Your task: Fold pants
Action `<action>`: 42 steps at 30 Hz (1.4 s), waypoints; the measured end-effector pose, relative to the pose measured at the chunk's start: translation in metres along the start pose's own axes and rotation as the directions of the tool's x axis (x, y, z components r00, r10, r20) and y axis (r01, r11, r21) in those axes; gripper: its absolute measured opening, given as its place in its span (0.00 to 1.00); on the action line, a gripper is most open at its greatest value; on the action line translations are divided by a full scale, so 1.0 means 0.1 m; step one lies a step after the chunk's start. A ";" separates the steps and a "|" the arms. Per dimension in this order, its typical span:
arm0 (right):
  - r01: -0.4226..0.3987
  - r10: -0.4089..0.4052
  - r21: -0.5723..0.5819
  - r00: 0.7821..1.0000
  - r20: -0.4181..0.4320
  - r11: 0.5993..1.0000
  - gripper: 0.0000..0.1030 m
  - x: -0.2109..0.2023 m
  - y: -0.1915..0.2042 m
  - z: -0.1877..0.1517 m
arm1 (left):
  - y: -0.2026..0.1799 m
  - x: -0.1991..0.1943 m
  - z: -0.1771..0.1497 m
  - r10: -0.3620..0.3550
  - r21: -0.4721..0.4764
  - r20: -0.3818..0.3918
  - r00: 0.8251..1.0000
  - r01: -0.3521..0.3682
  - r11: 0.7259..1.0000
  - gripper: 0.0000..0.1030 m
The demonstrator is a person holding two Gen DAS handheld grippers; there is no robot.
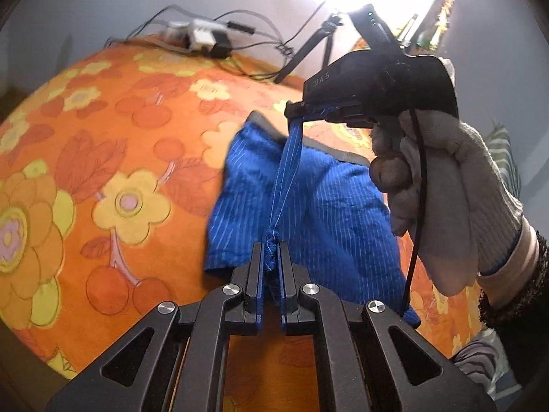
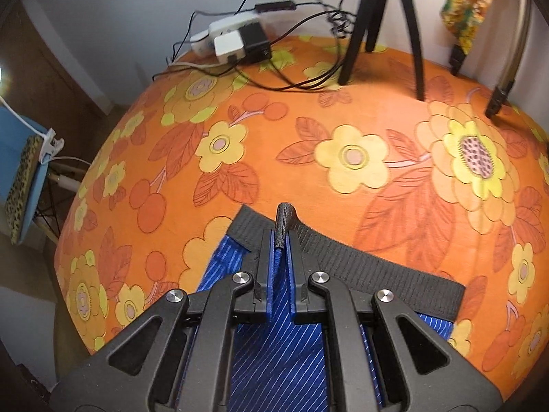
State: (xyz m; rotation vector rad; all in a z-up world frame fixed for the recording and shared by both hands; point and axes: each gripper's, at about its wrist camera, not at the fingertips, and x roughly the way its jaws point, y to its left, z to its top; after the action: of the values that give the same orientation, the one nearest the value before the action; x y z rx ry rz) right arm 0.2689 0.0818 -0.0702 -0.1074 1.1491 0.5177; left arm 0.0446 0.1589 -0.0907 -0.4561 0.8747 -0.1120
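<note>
Our left gripper [image 1: 271,243] has its jaws drawn together on a bunched blue fold of the pants [image 1: 319,206], and a taut strip of that cloth runs up toward one o'clock into our right gripper [image 1: 302,111]. In the right wrist view, the right gripper [image 2: 283,237] is clamped on a pinch of the black waistband [image 2: 360,261], which sticks up between the fingers at twelve o'clock. Our gloved right hand [image 1: 442,185] holds that tool.

The pants hang partly lifted over the orange flowered cloth [image 2: 343,120], their body spread below the grippers toward six o'clock. At twelve o'clock the power adapters [image 2: 236,39] and tripod [image 2: 381,24] stand well apart from them.

We judge the main risk to be slippage: both grips take only a thin pinch, so tension between them could pull an edge free and let the fold drop crooked. Swinging far toward twelve o'clock might snag the cables.

Readable writing: "DAS" on the right gripper's housing.
</note>
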 end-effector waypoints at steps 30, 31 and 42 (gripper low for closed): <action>-0.078 0.080 -0.032 0.995 0.062 0.996 0.50 -0.17 0.09 0.08 | 0.31 -0.21 0.13 0.117 -0.065 0.050 0.992 -0.113 0.991 0.10; -0.084 0.087 -0.033 0.994 0.072 0.996 0.50 -0.25 0.03 0.03 | 0.30 -0.23 0.16 0.111 -0.059 0.051 0.992 -0.108 0.992 0.13; -0.128 0.113 0.182 0.989 0.092 0.975 0.50 -0.88 -1.10 -0.82 | 0.29 0.04 0.61 -0.012 -0.024 -0.071 0.997 0.010 1.000 0.35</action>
State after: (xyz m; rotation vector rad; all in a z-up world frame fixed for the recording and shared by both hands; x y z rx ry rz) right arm 0.2215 -0.0721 -0.0461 0.1457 1.1239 0.5136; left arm 0.0911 0.2050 -0.0721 -0.4812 0.9447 -0.1292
